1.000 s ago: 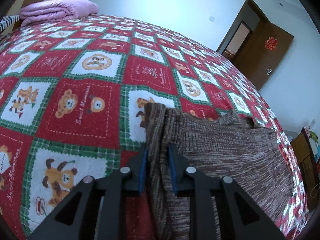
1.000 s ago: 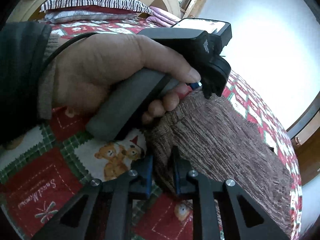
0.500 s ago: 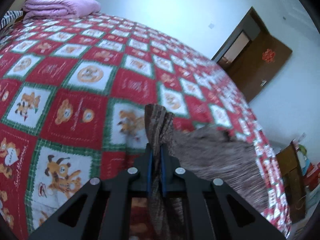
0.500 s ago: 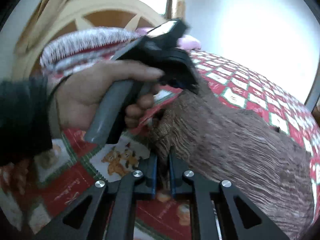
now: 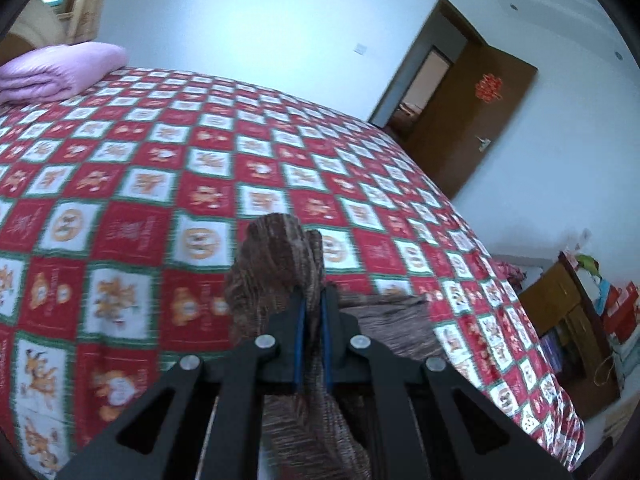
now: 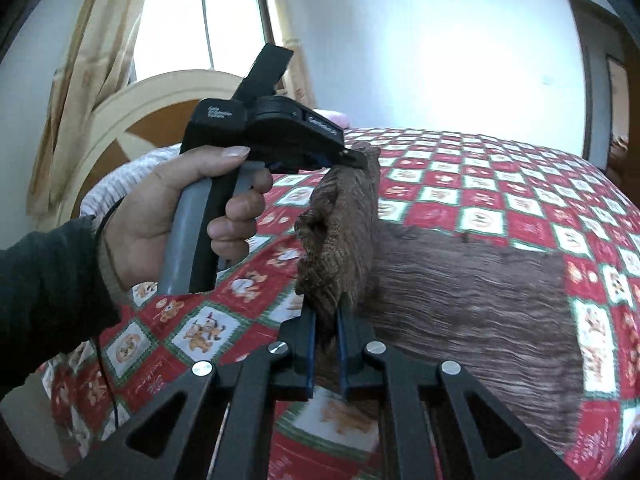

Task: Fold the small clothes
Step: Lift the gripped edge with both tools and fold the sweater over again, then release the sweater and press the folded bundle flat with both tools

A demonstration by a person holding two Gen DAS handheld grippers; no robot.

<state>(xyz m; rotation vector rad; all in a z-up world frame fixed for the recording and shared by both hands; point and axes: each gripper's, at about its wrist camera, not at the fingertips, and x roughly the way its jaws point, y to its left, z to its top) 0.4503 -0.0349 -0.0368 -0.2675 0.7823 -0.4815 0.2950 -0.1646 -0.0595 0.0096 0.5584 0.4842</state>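
A brown knitted garment (image 6: 472, 304) lies partly on the red and green checked bedspread (image 6: 500, 196), with its near edge lifted off the bed. My left gripper (image 5: 311, 312) is shut on one corner of the garment (image 5: 276, 264), which bunches above the jaws. My right gripper (image 6: 326, 320) is shut on the other corner. In the right wrist view the left gripper (image 6: 352, 156) appears in a hand (image 6: 180, 208), pinching the raised edge high above the bed.
A folded lilac quilt (image 5: 56, 72) lies at the bed's head. A wooden headboard (image 6: 132, 128) and a curtained window (image 6: 200, 28) stand behind. An open brown door (image 5: 472, 120) and a wooden cabinet (image 5: 560, 308) with boxes stand beyond the bed's far side.
Both grippers have closed on the garment's near edge and lifted it up off the bed. The cloth now hangs between them, with the far part still lying on the bedspread.
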